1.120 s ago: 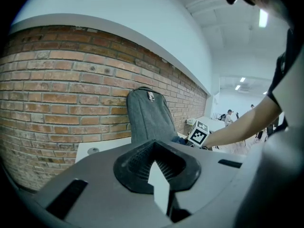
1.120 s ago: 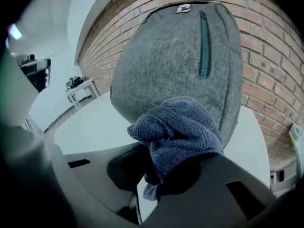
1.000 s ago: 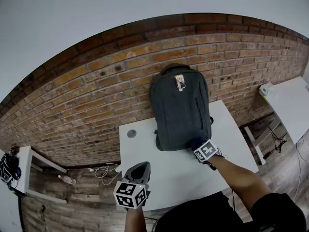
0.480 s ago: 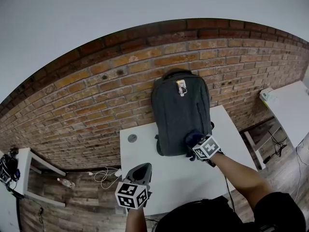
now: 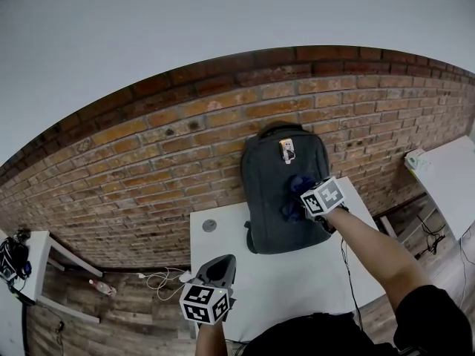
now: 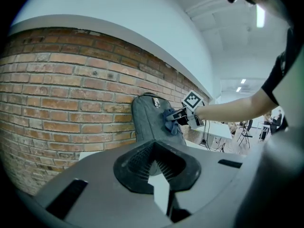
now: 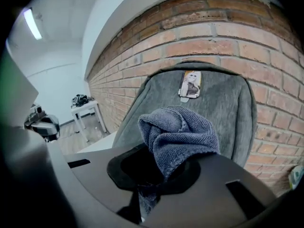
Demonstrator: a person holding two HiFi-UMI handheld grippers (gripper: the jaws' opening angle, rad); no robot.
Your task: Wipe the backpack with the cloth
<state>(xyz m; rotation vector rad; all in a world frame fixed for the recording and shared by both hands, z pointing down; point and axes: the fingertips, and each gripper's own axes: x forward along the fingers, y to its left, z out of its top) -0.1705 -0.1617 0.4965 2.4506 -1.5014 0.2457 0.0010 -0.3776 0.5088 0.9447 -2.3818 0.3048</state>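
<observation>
A dark grey backpack [image 5: 276, 199] stands upright on the white table [image 5: 297, 273], leaning against the brick wall; a small tag [image 5: 286, 150] hangs near its top. My right gripper [image 5: 300, 196] is shut on a bunched blue cloth [image 5: 295, 196] and presses it against the backpack's front, upper right part. In the right gripper view the cloth [image 7: 176, 137] bulges out of the jaws in front of the backpack [image 7: 228, 113]. My left gripper [image 5: 217, 271] hovers over the table's near left edge, shut with nothing in it; it sees the backpack [image 6: 148, 120] from afar.
A brick wall [image 5: 148, 162] runs behind the table. A round grey cap [image 5: 209, 225] sits in the tabletop at the back left. Cables [image 5: 159, 277] lie on the wooden floor at left. Another white table [image 5: 445, 176] stands at right, a small one [image 5: 37, 258] at far left.
My right gripper has slid the cloth up the backpack's front, from its bottom edge to the upper part. The left gripper has stayed where it was.
</observation>
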